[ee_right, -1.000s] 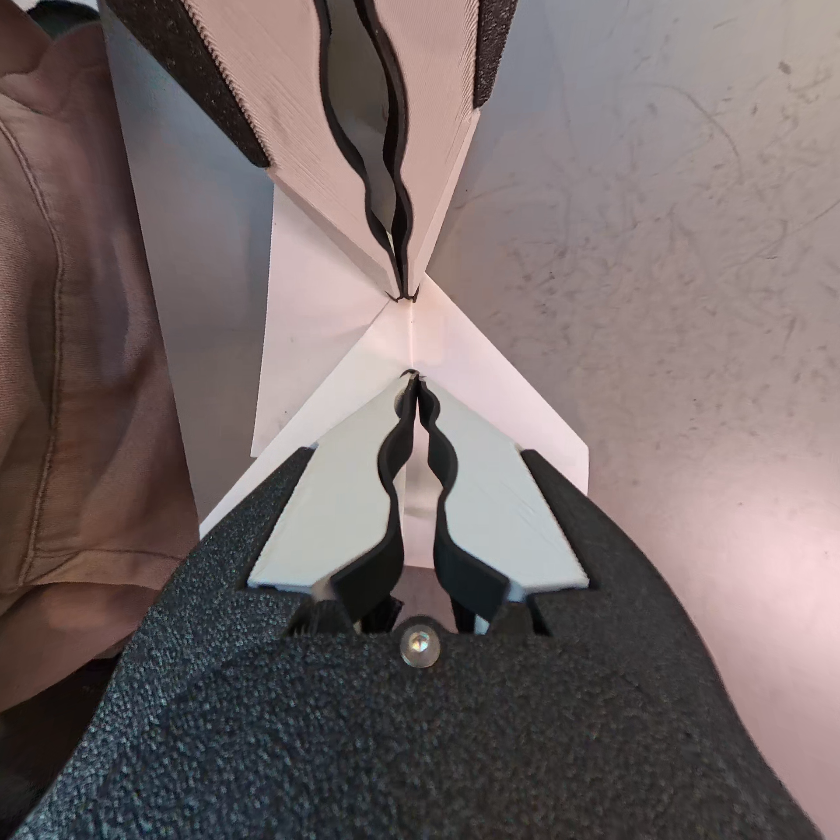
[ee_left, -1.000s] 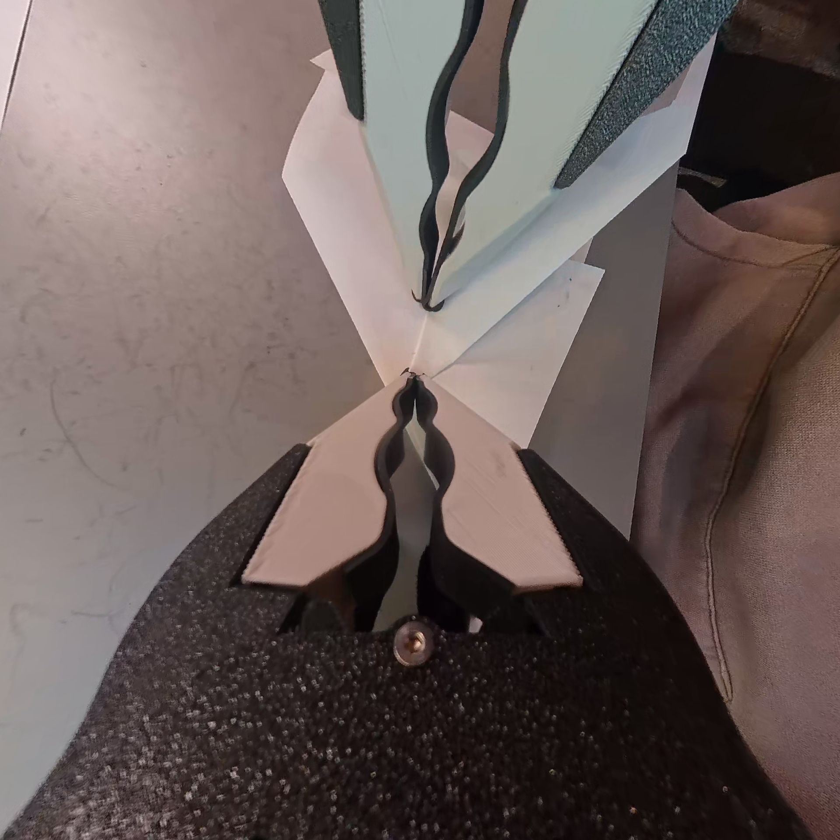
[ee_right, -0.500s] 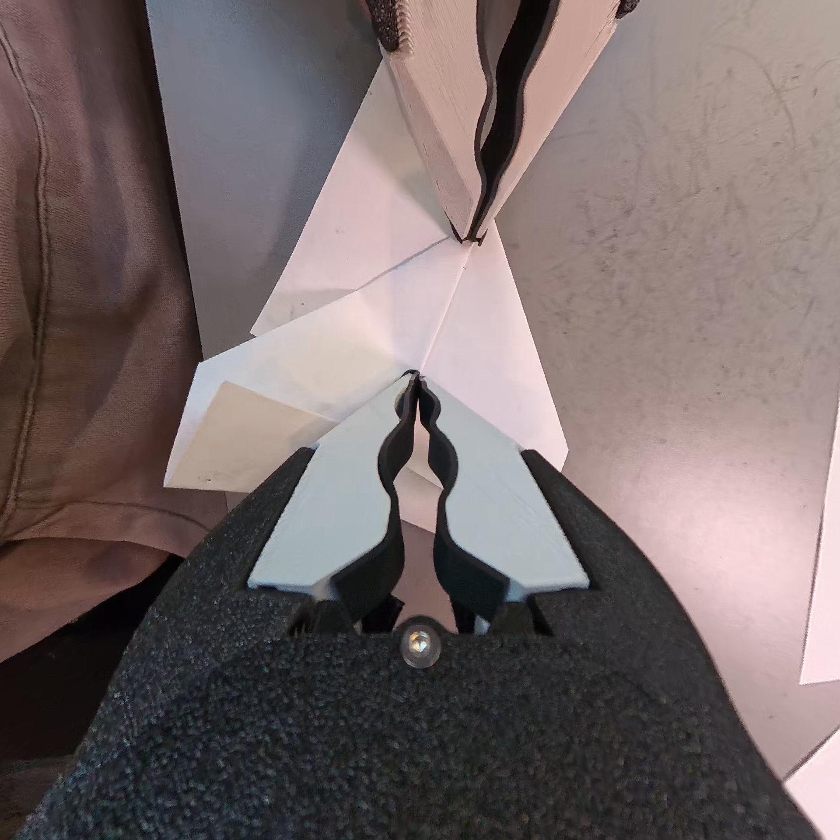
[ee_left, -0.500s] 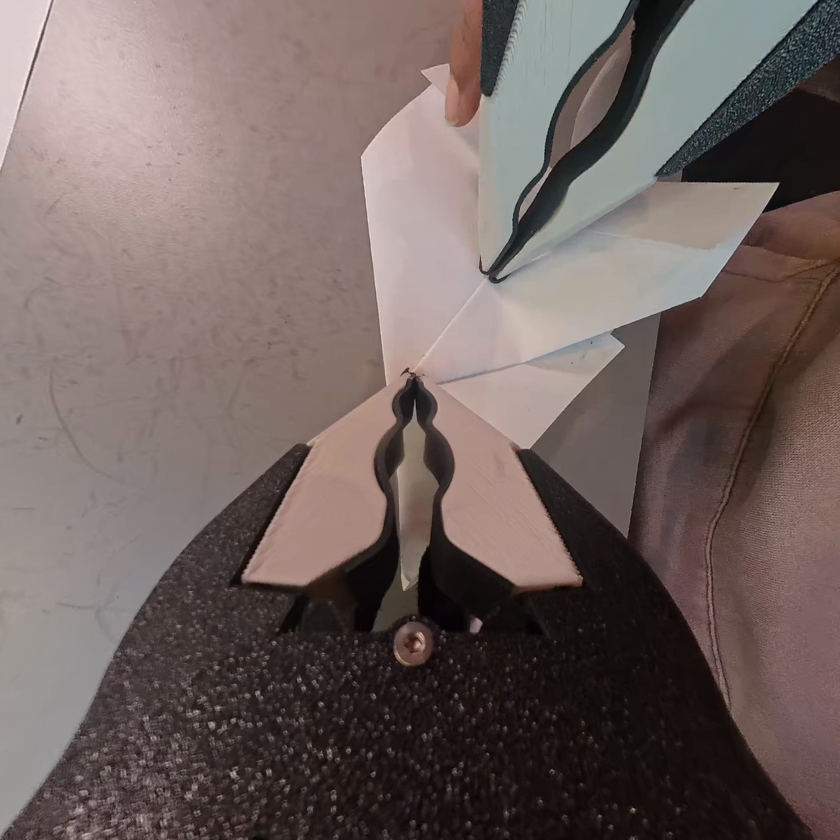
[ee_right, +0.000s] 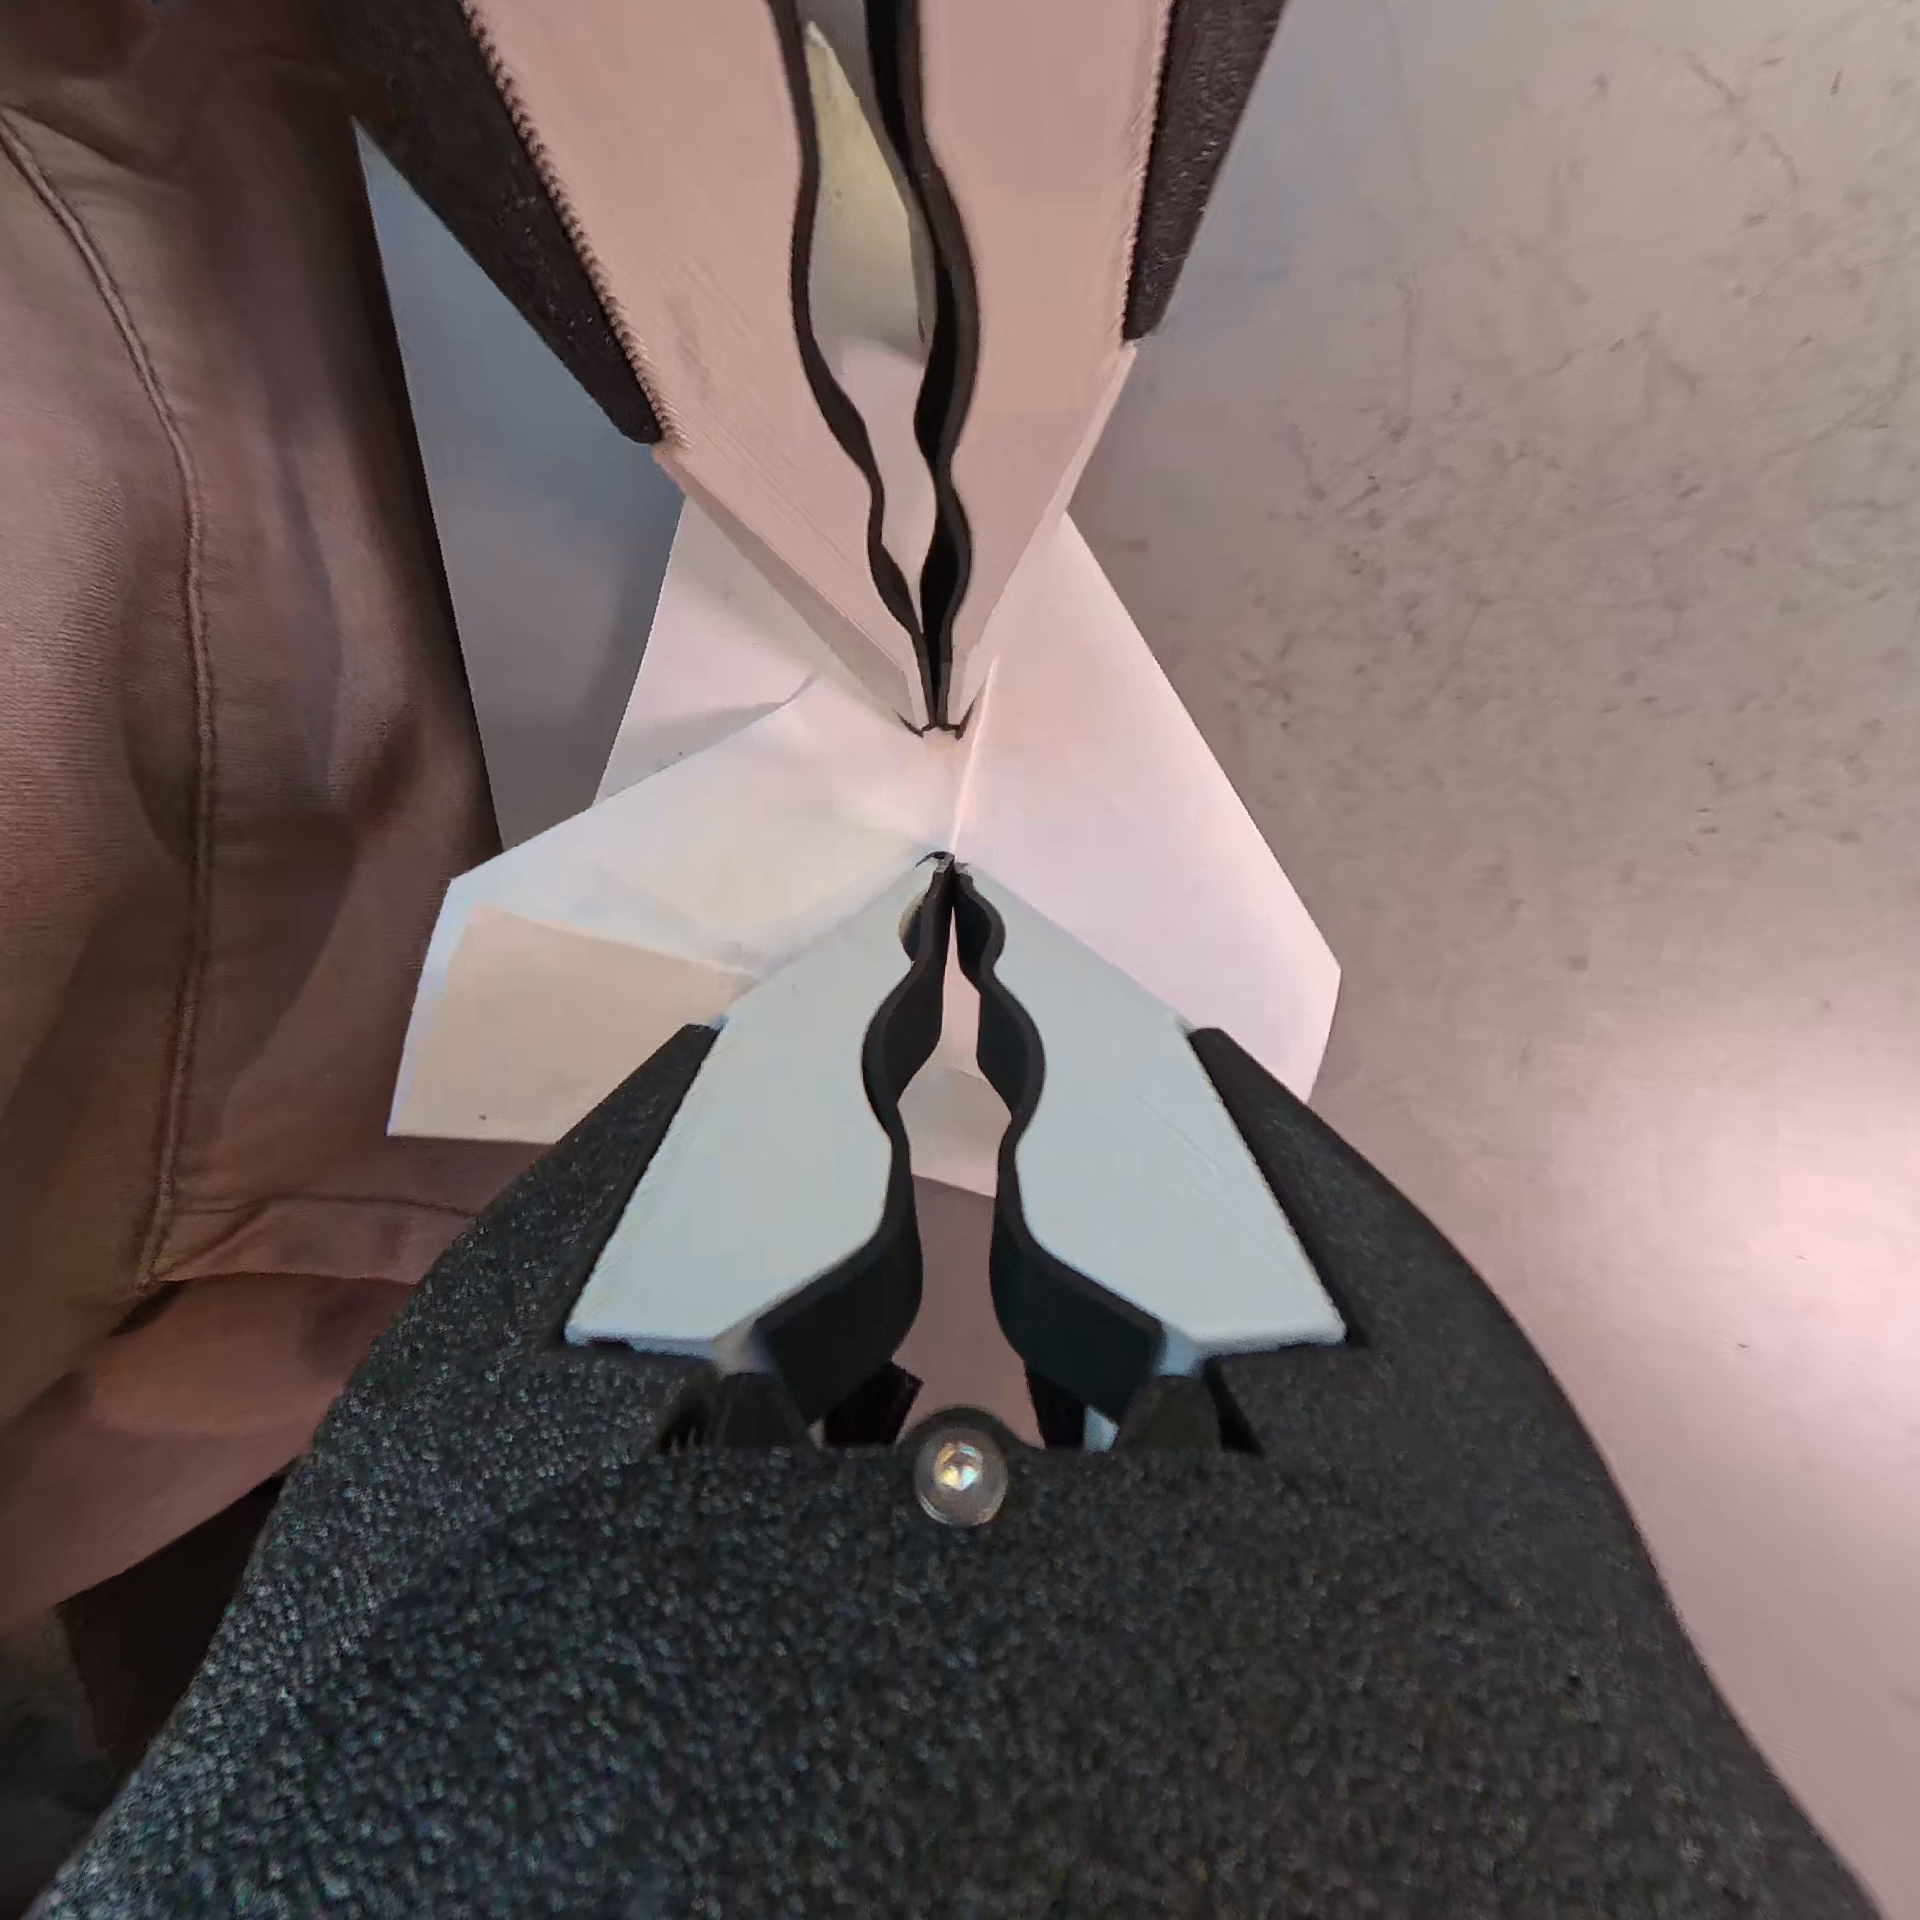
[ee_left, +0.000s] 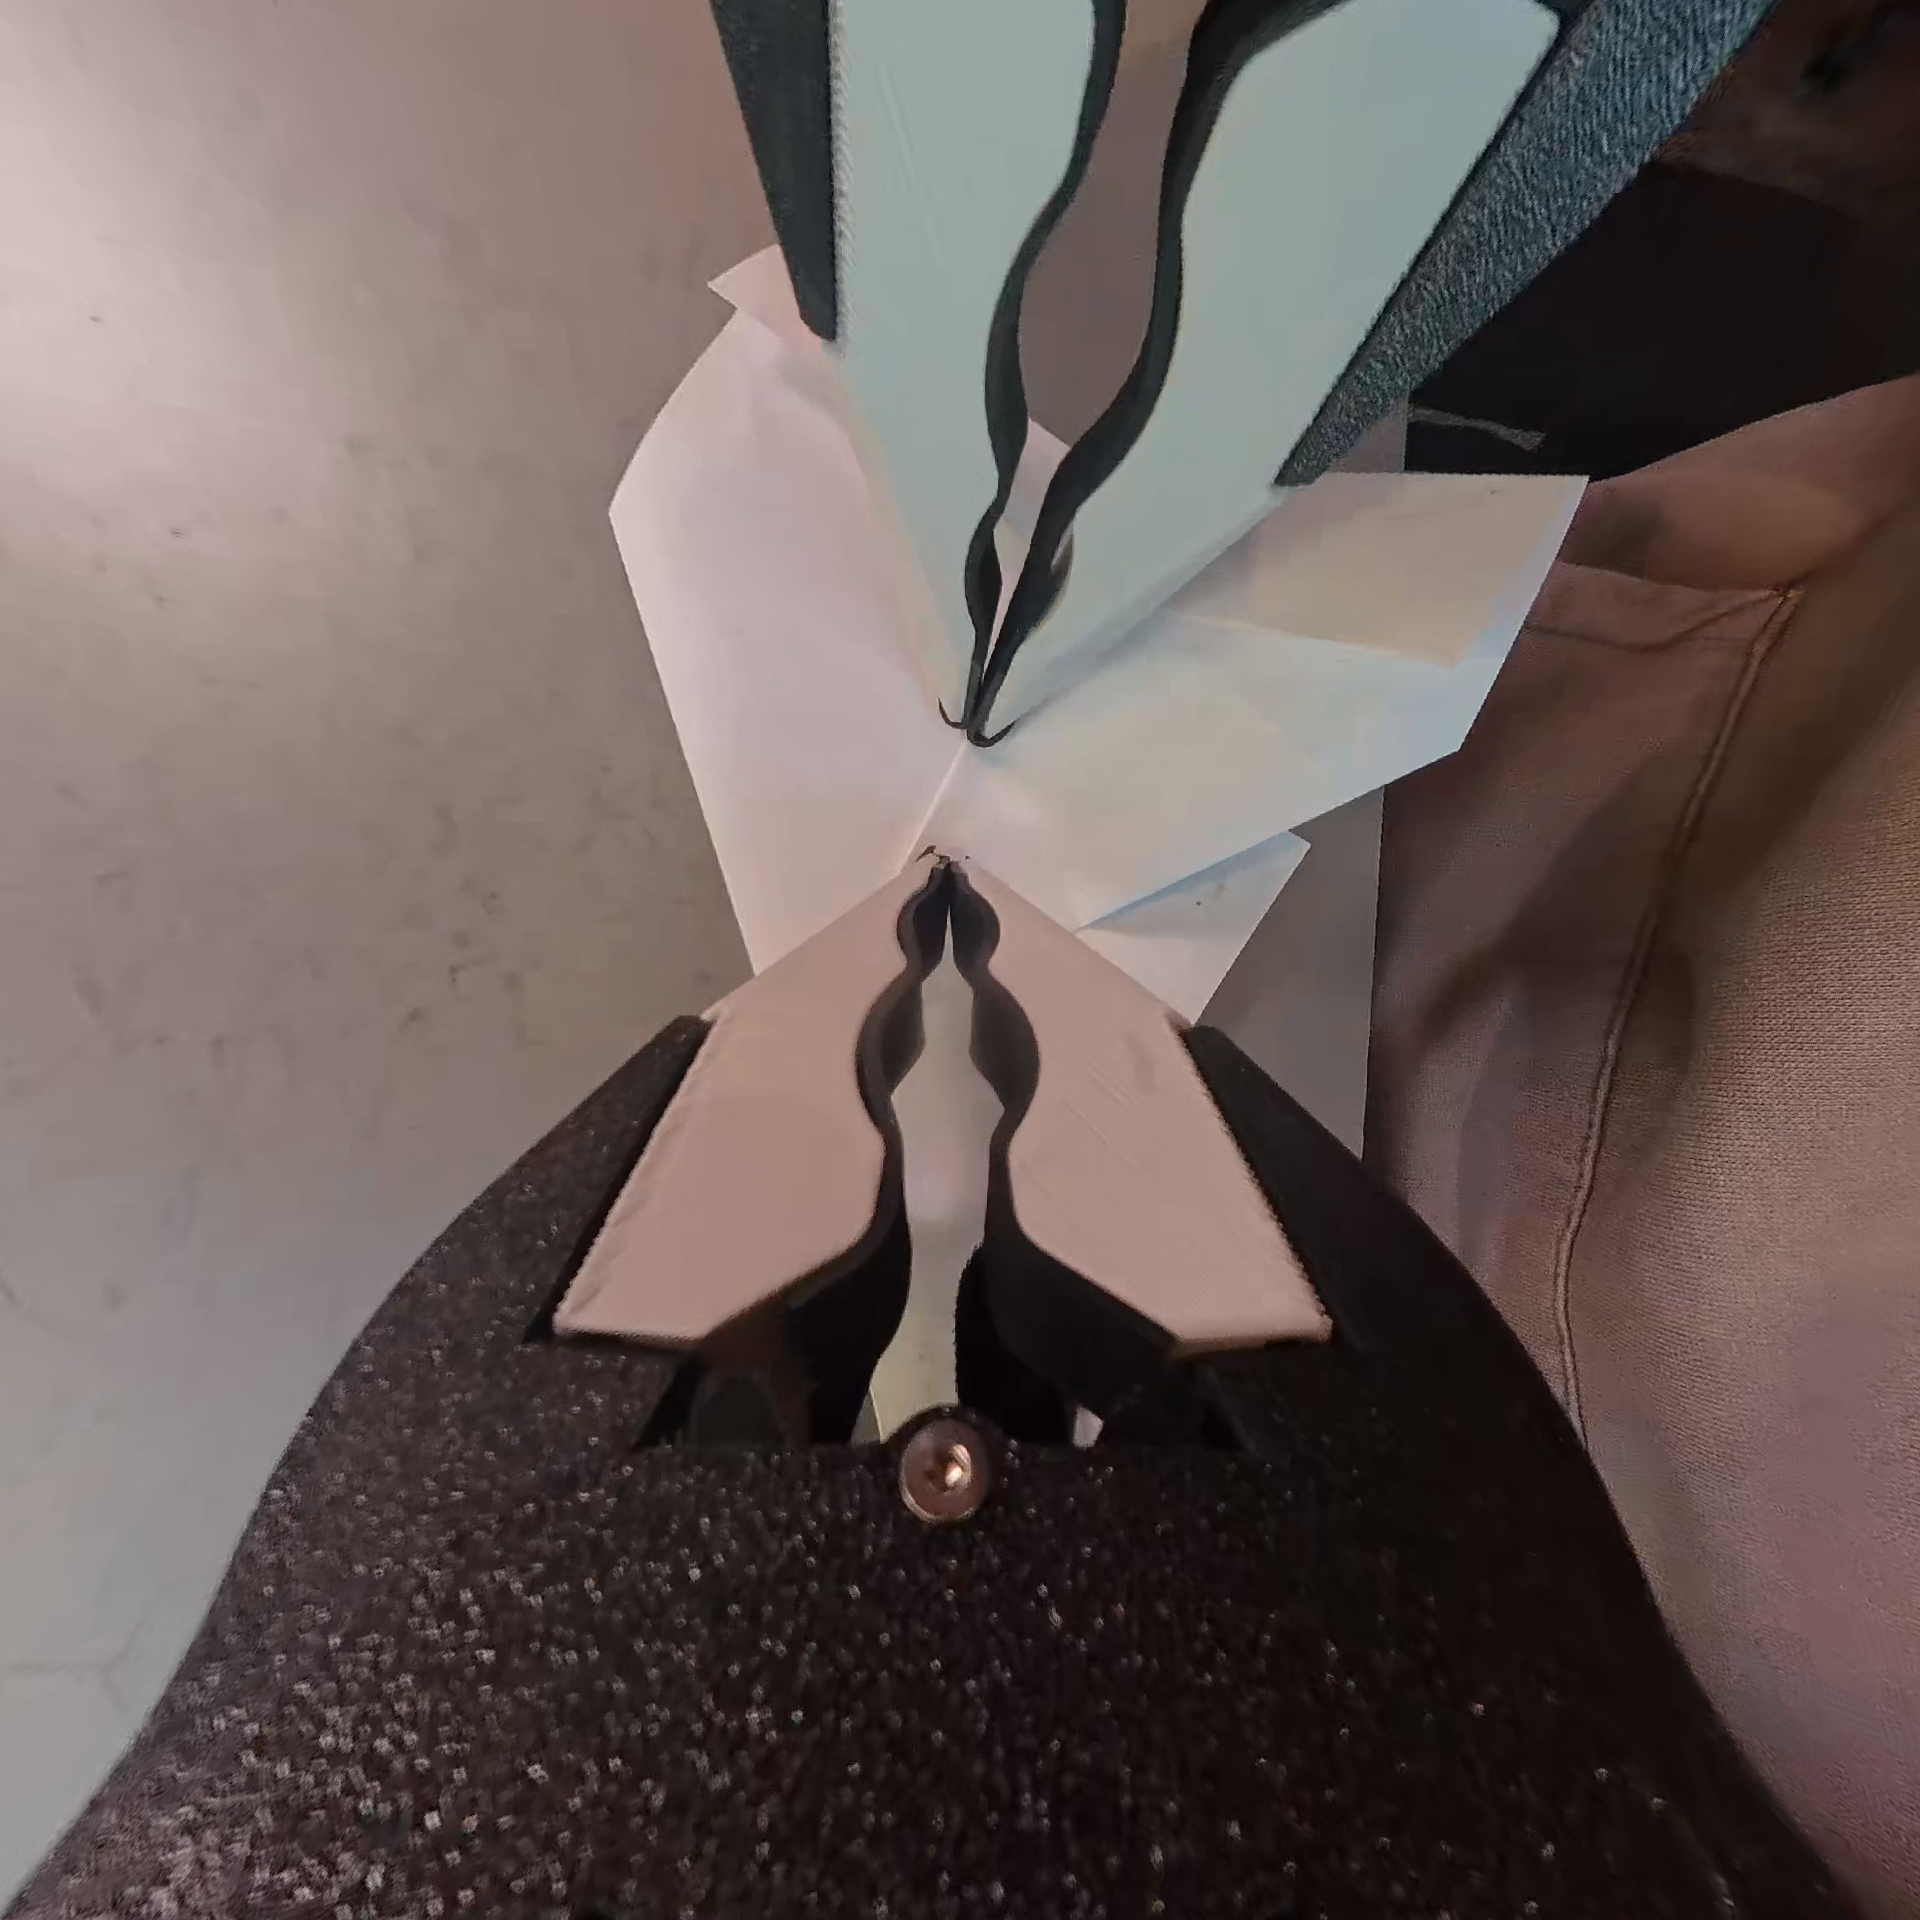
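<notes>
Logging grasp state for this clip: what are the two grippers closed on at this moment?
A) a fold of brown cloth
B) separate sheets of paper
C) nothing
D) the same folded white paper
D: the left gripper and right gripper both pinch one folded white paper, tips facing along its crease.

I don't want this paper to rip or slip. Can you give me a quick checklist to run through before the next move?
1. Left hand-held gripper shut on the folded white paper: ok.
2. Right hand-held gripper shut on the same paper: ok.
3. Both tips pinch along one crease, close together but apart: ok.
4. Paper free of tears: cannot tell, parts are hidden.
5. Paper clear of the person's brown garment: not ok, a flap overlaps it.
6. Grey table nearby bare: ok.
</notes>
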{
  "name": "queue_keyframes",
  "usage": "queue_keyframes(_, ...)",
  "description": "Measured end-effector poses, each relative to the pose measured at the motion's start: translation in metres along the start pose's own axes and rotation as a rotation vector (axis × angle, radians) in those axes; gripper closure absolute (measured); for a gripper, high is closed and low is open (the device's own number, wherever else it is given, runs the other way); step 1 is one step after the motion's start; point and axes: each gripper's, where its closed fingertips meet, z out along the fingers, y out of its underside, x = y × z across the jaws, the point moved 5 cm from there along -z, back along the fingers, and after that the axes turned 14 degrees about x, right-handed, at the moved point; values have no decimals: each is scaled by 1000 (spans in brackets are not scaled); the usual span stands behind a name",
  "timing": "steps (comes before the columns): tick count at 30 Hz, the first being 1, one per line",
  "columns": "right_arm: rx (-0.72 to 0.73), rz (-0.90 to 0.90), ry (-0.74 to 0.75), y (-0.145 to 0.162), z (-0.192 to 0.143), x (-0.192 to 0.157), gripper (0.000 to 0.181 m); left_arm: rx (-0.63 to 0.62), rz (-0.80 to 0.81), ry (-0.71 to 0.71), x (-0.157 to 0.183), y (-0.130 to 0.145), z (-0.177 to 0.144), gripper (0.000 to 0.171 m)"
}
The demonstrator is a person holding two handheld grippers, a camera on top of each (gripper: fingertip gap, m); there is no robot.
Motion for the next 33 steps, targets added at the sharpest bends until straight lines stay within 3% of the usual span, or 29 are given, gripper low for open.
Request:
queue_keyframes(4, 35, 50, -23, -2, -12, 7, 181, 0, 15, -10, 1, 0, 0, 171)
queue_keyframes(15, -122, -137, -31, 2, -1, -4, 181, 22, -9, -5, 0, 0, 0, 171)
queue_keyframes(23, -54, -115, 9, -6, 0, 5, 181, 20, 5, -3, 0, 0, 0, 171)
queue_keyframes(33, -105, -75, -45, 2, -4, 3, 181, 24, 7, -4, 0, 1, 0, 171)
